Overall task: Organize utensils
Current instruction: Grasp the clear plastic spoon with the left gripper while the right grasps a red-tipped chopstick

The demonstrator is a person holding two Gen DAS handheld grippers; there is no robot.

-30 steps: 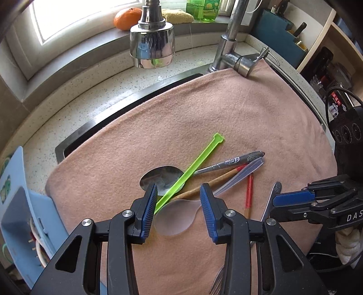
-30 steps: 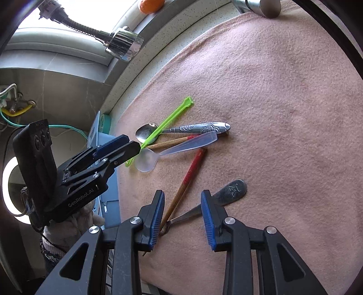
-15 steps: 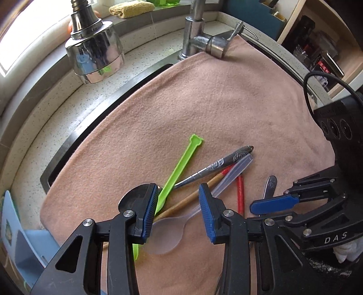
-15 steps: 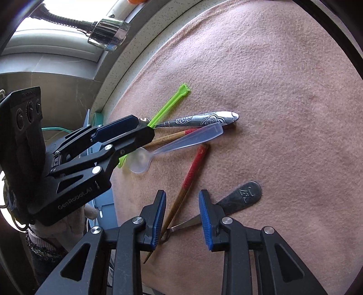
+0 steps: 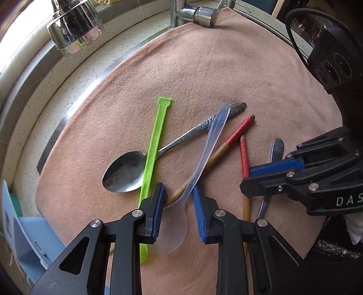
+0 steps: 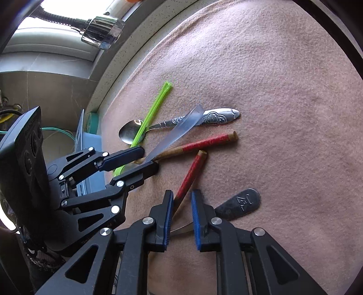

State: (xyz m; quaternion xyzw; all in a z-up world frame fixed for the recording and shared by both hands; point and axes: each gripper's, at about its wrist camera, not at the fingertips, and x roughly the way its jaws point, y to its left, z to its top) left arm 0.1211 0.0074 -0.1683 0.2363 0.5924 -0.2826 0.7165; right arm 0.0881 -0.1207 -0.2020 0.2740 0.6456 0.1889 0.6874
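1. Left gripper (image 5: 177,199) spread, jaws down on either side of the clear plastic spoon (image 5: 209,149) and the near chopstick (image 5: 217,154) where the two cross; nothing pinched yet, clear spoon's handle tilted up off the cloth

2. Right gripper (image 6: 182,215) also spread, straddling the lower end of the second chopstick (image 6: 190,174), with the thin neck of a dark metal utensil (image 6: 240,203) running under the same gap

3. For a clean grasp on the left: best to close on the clear spoon's narrow neck alone and lift straight up, since the chopstick lies beneath it and would likely come along or roll

4. For the right: worth centring the jaws on the chopstick only, clear of the metal neck below, otherwise both may get caught

5. All utensils loose in a crossed pile on a pink cloth (image 5: 226,68) spread over the sink, near-left of centre

6. Green plastic stick (image 5: 156,140) lying across the bowl of an ornate metal spoon (image 5: 127,172), its near end just beside the left jaw, so likely to be nudged

7. Chrome spray head (image 5: 74,27) hanging far left, faucet base (image 5: 197,13) at the far edge

8. Blue rack (image 5: 27,236) off the cloth at near left, probably the destination; contents too hidden to tell
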